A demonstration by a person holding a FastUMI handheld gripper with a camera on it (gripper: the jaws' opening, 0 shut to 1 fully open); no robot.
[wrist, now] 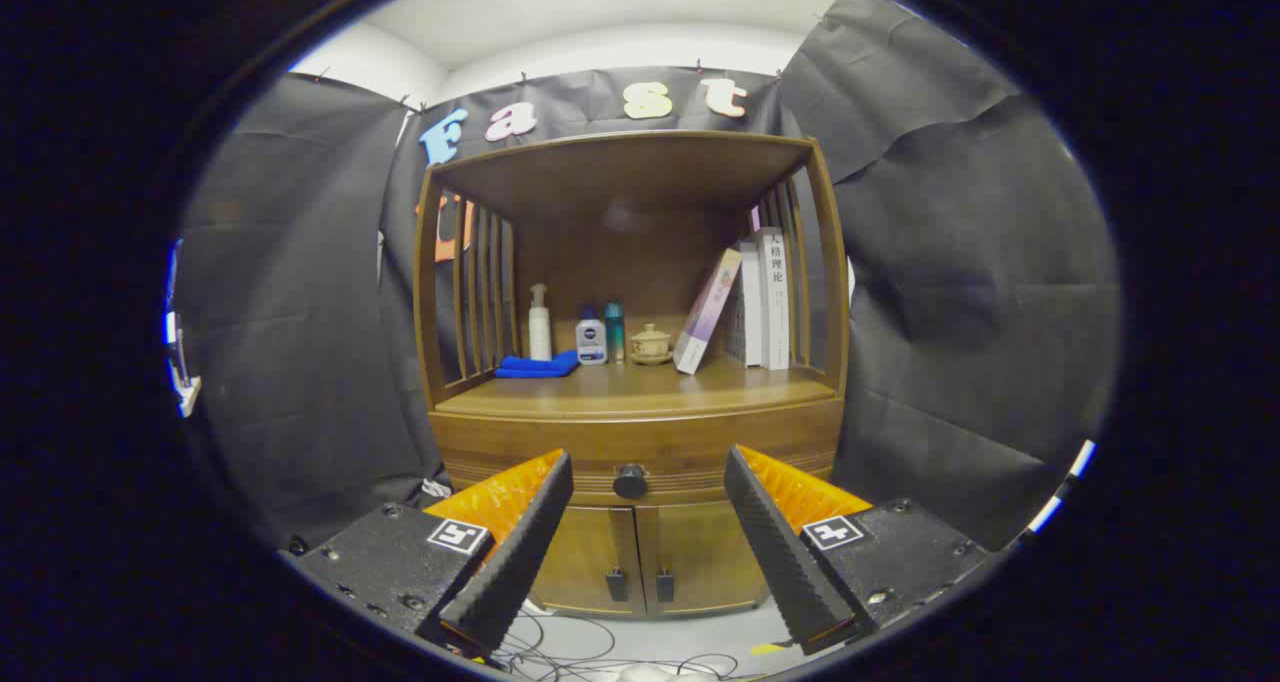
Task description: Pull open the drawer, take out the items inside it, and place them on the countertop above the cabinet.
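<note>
Hovering spread tool (648, 492), fingers wide apart, clear gap to the closed drawer's knob (630, 480) beyond them.

Black cloth walls (960, 292) hang on three sides below a white ceiling (620, 12); cables (600, 652) trail across pale floor (720, 632).

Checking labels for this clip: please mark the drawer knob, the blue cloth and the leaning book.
drawer knob (630, 481): gripper view, centre of the round knob, beyond the open jaws.
blue cloth (537, 366): gripper view, middle of the folded cloth.
leaning book (707, 312): gripper view, mid-cover.
</note>
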